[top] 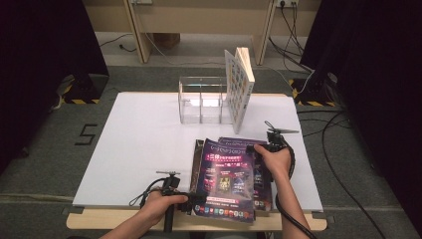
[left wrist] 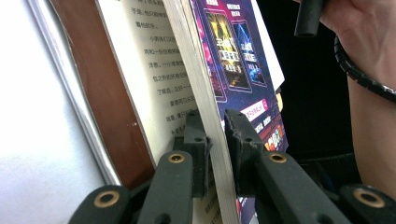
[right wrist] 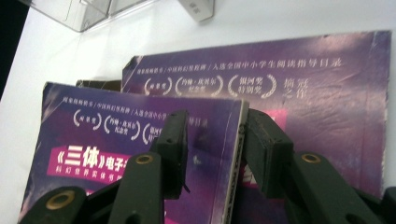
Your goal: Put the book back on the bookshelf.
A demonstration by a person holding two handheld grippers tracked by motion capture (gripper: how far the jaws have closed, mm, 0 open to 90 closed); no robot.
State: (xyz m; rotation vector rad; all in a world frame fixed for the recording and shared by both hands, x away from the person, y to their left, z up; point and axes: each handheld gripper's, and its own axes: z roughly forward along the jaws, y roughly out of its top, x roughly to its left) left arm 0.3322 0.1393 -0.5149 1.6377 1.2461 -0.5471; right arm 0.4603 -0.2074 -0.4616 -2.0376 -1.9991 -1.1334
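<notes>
The left tongs (left wrist: pixel 215 140) are pinching the thick block of matte, cream-edged pages and the glossy purple cover of the upper book (top: pixel 226 179), near its front edge; the black, bolted pads are pressing from both sides. The right tongs (right wrist: pixel 215 140) are standing part-spread astride that book's far corner, one jaw over the cover, one beyond the edge; I cannot tell if they are touching it. The book is lying on a second purple book (right wrist: pixel 299 88), its cover scuffed and creased, at the front of the white surface (top: pixel 139 144). Farther back, a clear rectangular acrylic holder (top: pixel 201 99) is standing with a checkered book (top: pixel 239 84) leaning against it.
</notes>
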